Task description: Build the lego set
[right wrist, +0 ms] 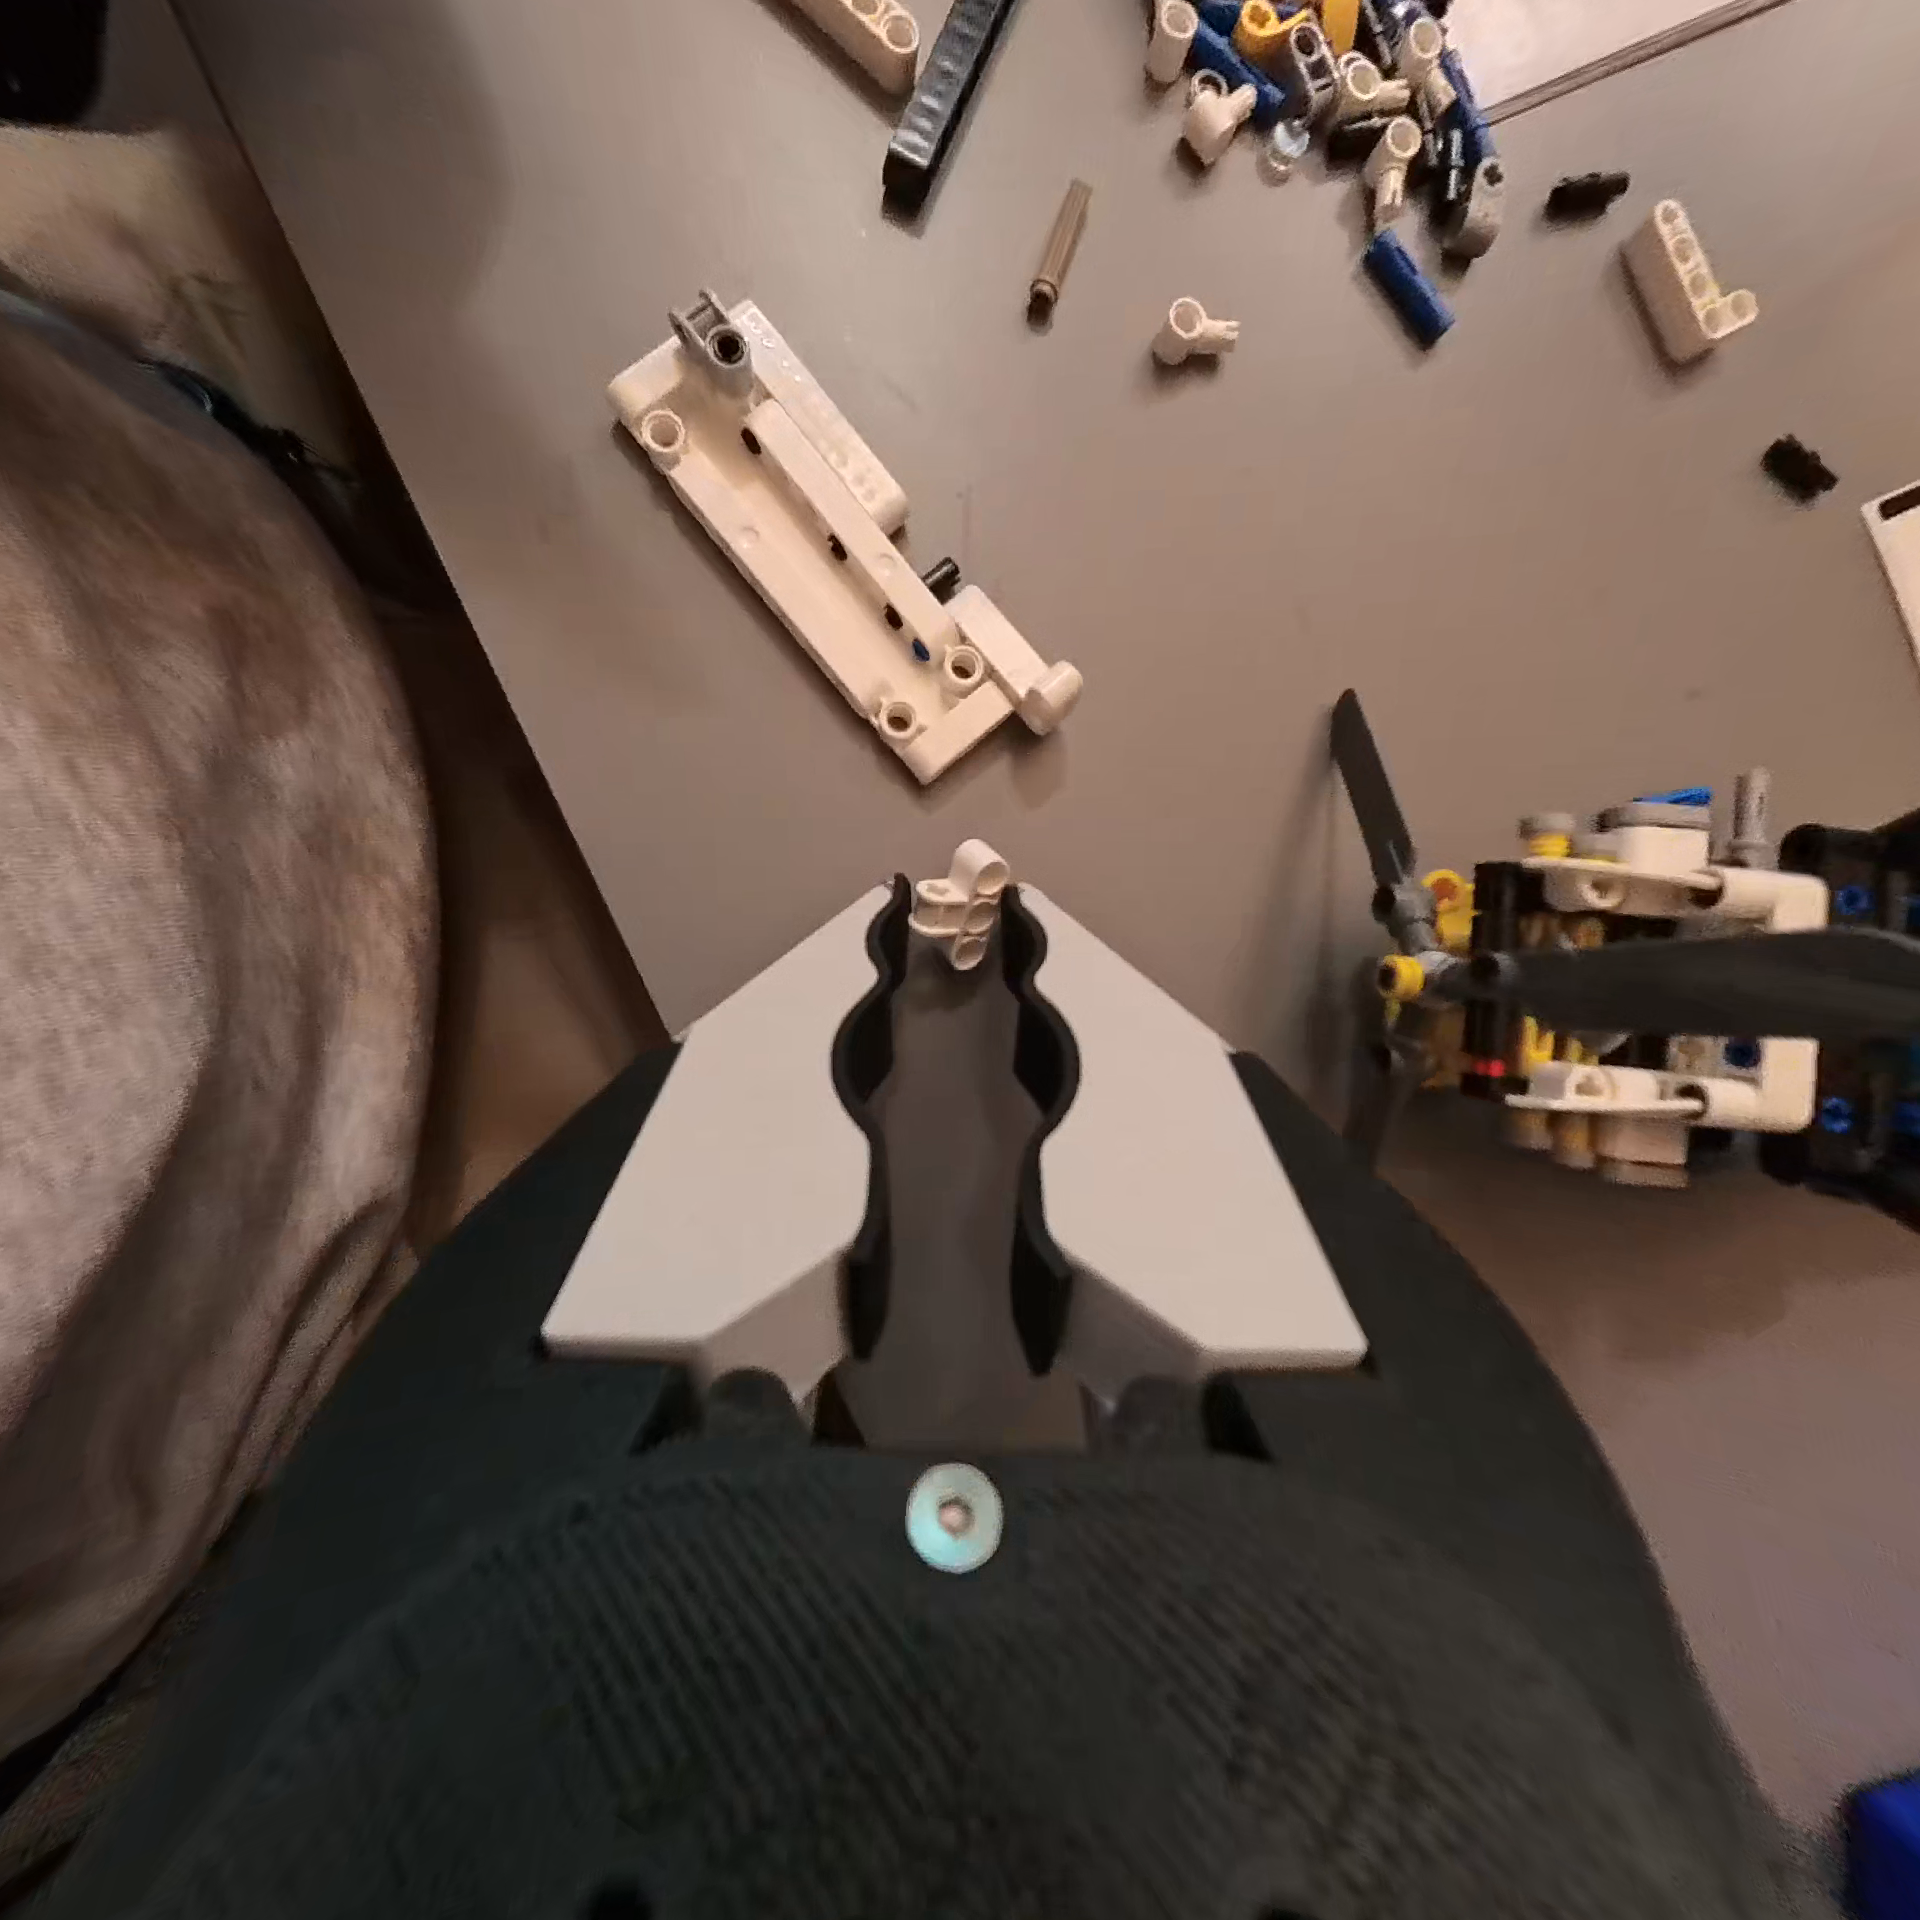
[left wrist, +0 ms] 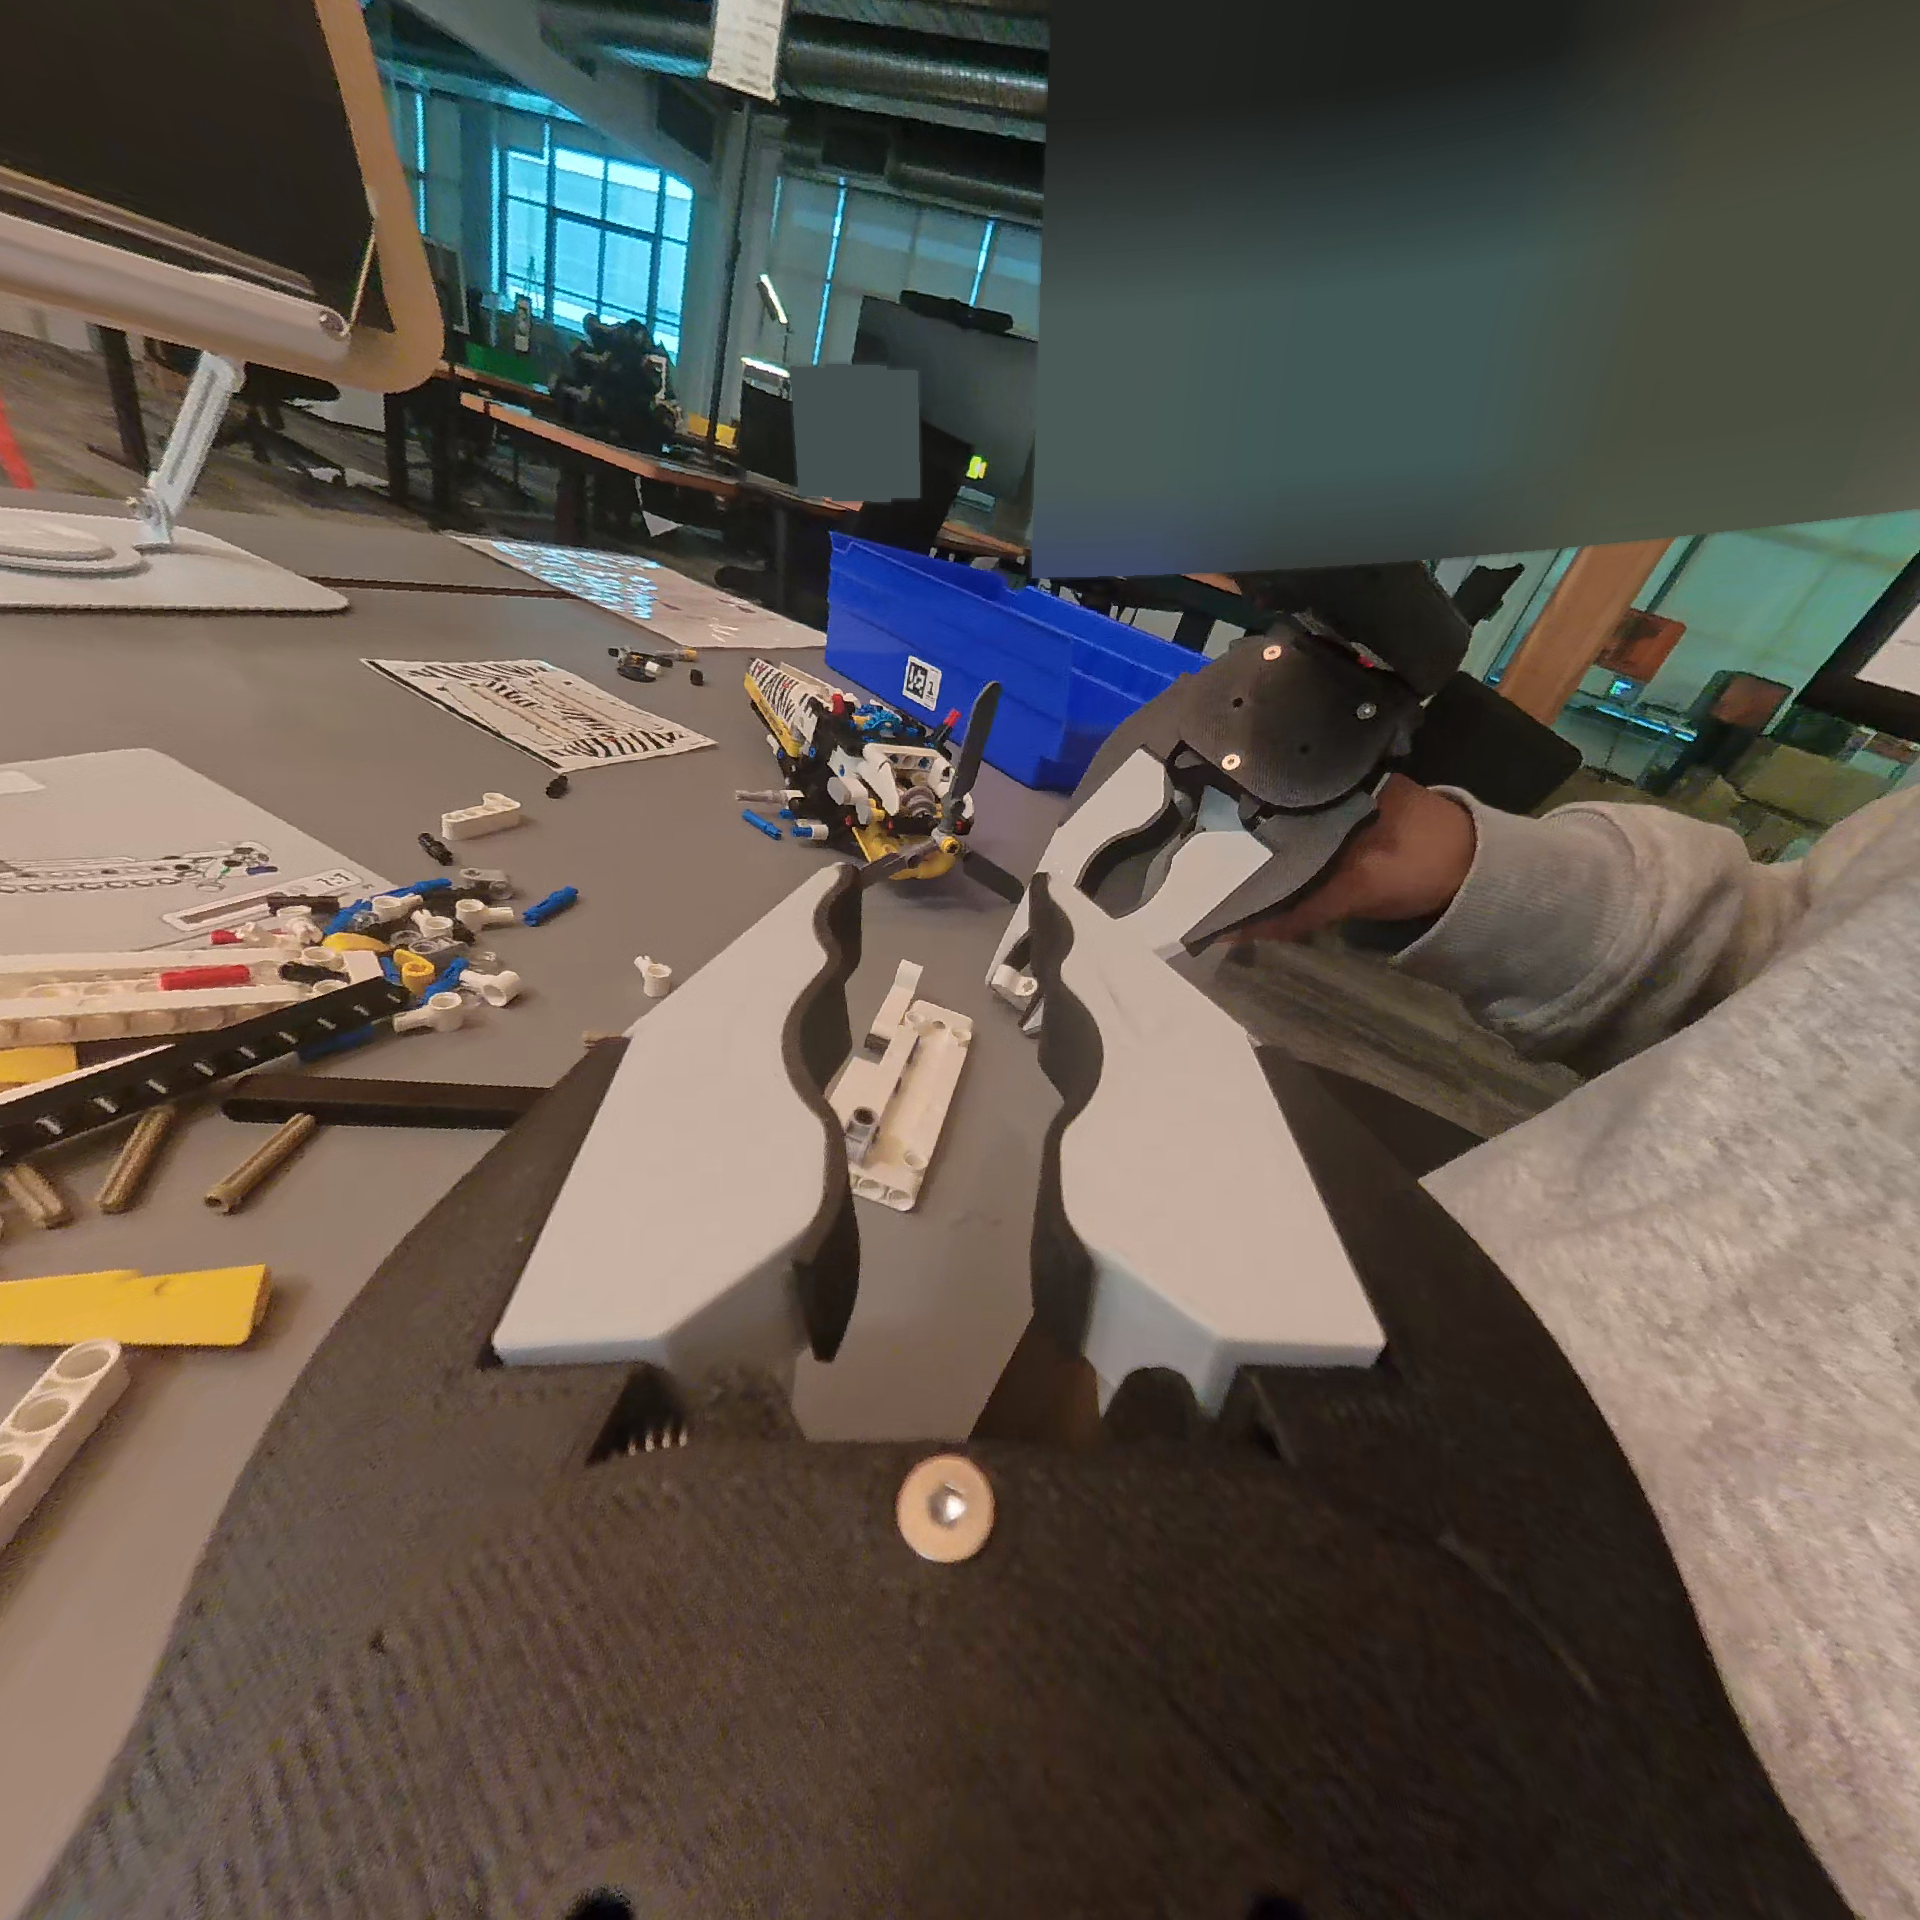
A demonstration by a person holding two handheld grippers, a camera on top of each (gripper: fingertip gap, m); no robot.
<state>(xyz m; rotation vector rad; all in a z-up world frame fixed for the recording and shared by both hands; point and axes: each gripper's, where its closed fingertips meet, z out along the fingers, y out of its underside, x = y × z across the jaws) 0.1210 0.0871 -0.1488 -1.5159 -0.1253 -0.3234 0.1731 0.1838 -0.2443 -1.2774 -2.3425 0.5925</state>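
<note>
- Partly built plane model [left wrist: 873, 774] lying on the grey table [left wrist: 665, 831] at 12 o'clock in the left wrist view: yellow-and-black body, zebra-striped panel, dark propeller [left wrist: 961, 774] already fitted. Same model at 3 o'clock in the right wrist view [right wrist: 1621, 987].
- White panel sub-assembly [right wrist: 831, 540] lying flat on the table at 11 o'clock in the right wrist view; a beam and a grey connector already pinned on, several holes unfilled. Seen between the fingers of the left gripper [left wrist: 940, 914], untouched.
- Left gripper jaws spread wide, holding nothing, hovering over the sub-assembly [left wrist: 899, 1091].
- Right gripper [right wrist: 956, 894] jaws pinched on a small white bent liftarm [right wrist: 961, 899] at the very tips, just short of the sub-assembly and apart from it.
- Loose parts pile [left wrist: 416, 935] at 9 o'clock in the left wrist view: blue pins, white connectors, long white and black beams, tan axles, a yellow panel [left wrist: 135, 1304]. Much unused.
- Instruction booklet [left wrist: 135, 831] under the pile; sticker sheet [left wrist: 540, 712] and blue bin [left wrist: 987, 655] beyond.
- Judged roughly midway: nose section assembled, panel section in progress, plenty left to attach.
- Likely step in hand: fitting the held liftarm onto the white sub-assembly.
</note>
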